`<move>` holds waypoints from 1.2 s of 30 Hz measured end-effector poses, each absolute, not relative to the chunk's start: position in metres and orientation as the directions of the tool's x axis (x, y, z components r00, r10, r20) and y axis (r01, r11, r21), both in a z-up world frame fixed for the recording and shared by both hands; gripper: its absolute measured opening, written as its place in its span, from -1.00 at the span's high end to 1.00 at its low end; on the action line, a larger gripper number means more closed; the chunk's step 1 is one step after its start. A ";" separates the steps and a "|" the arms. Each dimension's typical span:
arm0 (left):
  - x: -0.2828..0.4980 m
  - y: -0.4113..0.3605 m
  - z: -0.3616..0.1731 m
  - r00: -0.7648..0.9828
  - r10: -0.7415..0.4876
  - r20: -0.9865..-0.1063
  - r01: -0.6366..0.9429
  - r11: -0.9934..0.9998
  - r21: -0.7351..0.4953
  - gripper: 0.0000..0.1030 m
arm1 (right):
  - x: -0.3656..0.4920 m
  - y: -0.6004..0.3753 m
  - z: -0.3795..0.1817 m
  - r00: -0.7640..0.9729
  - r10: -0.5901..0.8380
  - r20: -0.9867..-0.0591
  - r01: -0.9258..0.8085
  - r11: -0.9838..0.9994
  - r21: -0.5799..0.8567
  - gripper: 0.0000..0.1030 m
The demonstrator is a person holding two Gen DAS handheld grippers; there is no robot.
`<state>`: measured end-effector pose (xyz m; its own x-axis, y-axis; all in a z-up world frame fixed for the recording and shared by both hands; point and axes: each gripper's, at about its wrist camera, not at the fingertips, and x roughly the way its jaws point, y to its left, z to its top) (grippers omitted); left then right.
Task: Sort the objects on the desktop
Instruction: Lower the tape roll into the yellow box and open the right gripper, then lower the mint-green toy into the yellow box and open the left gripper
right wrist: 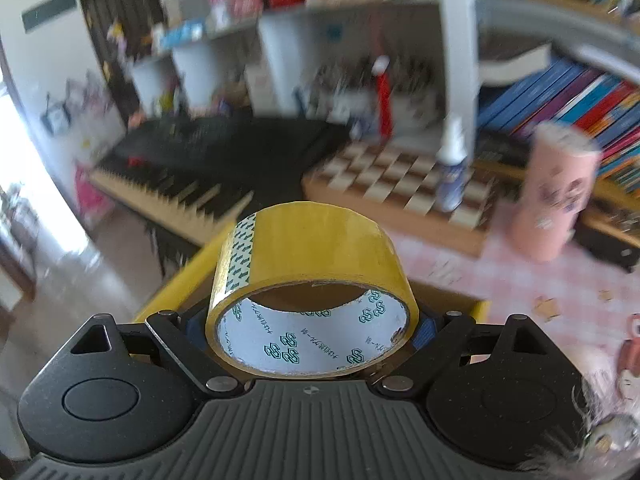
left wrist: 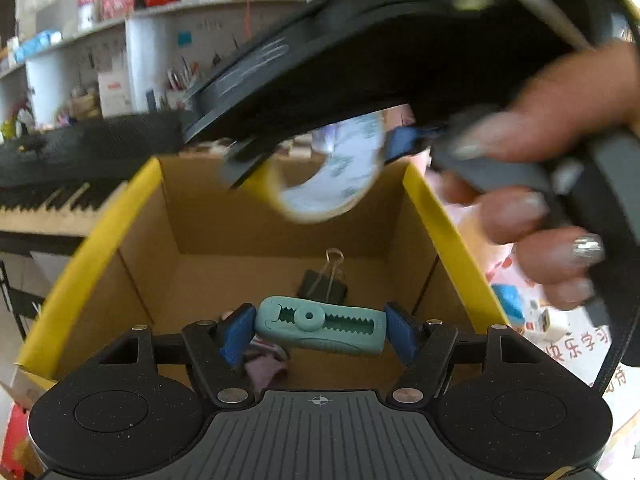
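Cluttered shelves stand behind the box. My left tool clamps a teal gadget above the box; my right tool grips the tape over its far rim. Crowded together, they may collide, and the tape could fall outside the box.

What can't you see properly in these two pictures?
- Left wrist view: the small pinkish thing in the yellow-edged cardboard box is half hidden behind the left gripper holding the teal plastic tool.
- Right wrist view: the right gripper's pads are hidden by the yellow tape roll.
- Both views: shelf items are blurred.
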<state>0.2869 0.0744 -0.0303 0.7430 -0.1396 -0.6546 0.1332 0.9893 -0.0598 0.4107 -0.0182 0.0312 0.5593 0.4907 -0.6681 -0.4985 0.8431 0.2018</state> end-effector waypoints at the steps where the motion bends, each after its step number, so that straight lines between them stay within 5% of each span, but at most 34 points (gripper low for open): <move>1: 0.289 0.074 -0.033 0.732 -0.141 -0.667 0.134 0.989 -0.062 -0.36 | 0.416 -0.012 0.025 0.528 0.491 -0.693 -0.512 0.835 0.202 -0.76; 10: 0.292 0.072 -0.042 0.686 -0.125 -0.717 0.136 0.990 -0.042 -0.36 | 0.454 0.032 -0.032 0.268 0.401 -0.876 -0.667 0.733 0.131 -0.76; 19: 0.289 0.066 -0.041 0.711 -0.102 -0.696 0.137 0.991 -0.005 -0.40 | 0.467 0.034 -0.045 0.188 0.368 -0.911 -0.682 0.716 0.148 -0.78; 29: 0.268 0.072 -0.017 0.801 -0.083 -0.593 0.126 0.992 0.031 -0.45 | 0.451 0.014 -0.019 0.260 0.428 -0.866 -0.668 0.727 0.159 -0.84; 36: 0.235 0.095 0.013 0.873 -0.048 -0.485 0.048 0.999 -0.014 -0.47 | 0.404 -0.030 0.041 0.431 0.535 -0.727 -0.628 0.756 0.184 -0.84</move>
